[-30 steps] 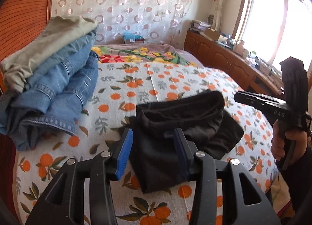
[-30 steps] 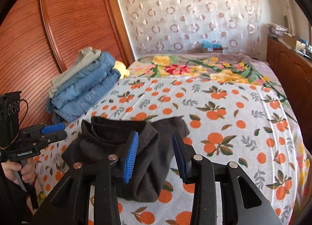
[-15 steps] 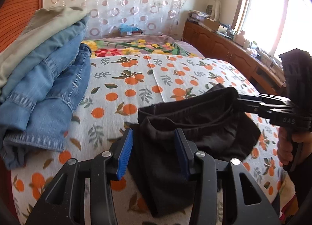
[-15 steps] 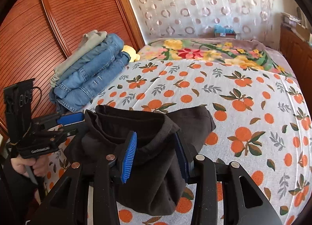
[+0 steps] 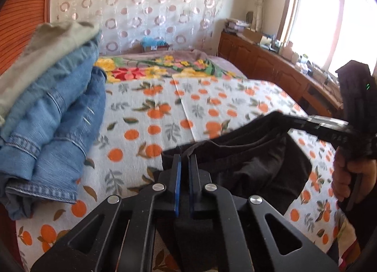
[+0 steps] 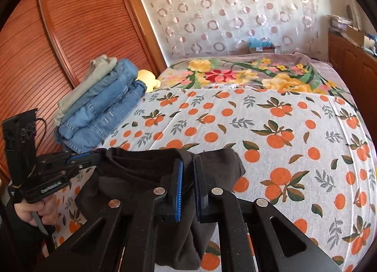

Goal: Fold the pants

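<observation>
Both grippers have just gone from standing apart around the cloth to pinching it. A second ago the left gripper (image 5: 184,161) had its blue pads wide on either side of the black pants (image 5: 254,161); now the pads are drawn in to a narrow slit, with the dark waistband edge caught between their tips. The right gripper (image 6: 188,165) is in the same case: its jaws are closing on the far end of that edge, with black fabric bunched between the blue pads. The pants lie crumpled at the near edge of the bed (image 6: 271,116), on the orange-print sheet, and the stretch of cloth between the two grips now looks pulled up and taut rather than slumped. In each wrist view the other gripper shows at the side, held in the person's hand (image 5: 346,175). The stack of jeans (image 5: 54,116), already folded, sits well apart by the wooden wardrobe (image 6: 77,31). With both ends held, the pick-up appears made, and the likely next step is to lift and shake the pants out flat before any fold. The thin hold at the pad tips could slip under the cloth's weight.
</observation>
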`<state>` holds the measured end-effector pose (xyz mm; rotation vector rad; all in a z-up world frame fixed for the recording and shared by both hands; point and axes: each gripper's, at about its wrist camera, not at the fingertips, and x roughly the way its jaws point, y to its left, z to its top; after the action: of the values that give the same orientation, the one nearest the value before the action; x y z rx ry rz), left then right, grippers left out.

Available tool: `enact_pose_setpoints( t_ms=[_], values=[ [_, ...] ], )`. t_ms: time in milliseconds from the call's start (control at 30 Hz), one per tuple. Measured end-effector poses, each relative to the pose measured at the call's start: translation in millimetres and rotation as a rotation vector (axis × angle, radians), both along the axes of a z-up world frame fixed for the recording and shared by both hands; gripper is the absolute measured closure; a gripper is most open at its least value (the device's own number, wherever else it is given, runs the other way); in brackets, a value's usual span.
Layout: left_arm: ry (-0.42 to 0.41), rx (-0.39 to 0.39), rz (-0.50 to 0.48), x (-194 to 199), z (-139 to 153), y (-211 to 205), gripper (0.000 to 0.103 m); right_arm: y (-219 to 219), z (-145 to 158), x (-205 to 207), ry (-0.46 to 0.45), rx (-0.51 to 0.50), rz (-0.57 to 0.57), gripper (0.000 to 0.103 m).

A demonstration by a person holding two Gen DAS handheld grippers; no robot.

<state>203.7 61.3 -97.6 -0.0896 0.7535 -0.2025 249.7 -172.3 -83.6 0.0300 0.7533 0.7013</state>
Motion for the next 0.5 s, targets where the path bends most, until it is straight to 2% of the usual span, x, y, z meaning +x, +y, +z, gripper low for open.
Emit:
enact_pose_setpoints(
  t_ms=[133, 267, 400, 500],
  values=[
    [-0.022, -0.002, 0.022, 6.5, 11.3, 2.2, 0.097, 1.4, -2.9, 4.5, 0.003, 0.007, -0.027, 0.095],
    [-0.018, 0.046, 0.087, 18.7, 10.9, 2.3, 0.095, 2.0, -8.2, 11.4, 0.025, 0.008, -0.081, 0.094],
    [0.019, 0.052, 0.096, 17.1, 5.2, 4.1, 0.086, -5.1, -5.5, 7.0, 0.033, 0.033, -0.076, 0.088],
    [0.010, 0.062, 0.082, 4.7, 6.6, 1.9, 0.074, -6.1, -0.2, -4.6, -0.004, 0.002, -0.052, 0.087]
  ],
)
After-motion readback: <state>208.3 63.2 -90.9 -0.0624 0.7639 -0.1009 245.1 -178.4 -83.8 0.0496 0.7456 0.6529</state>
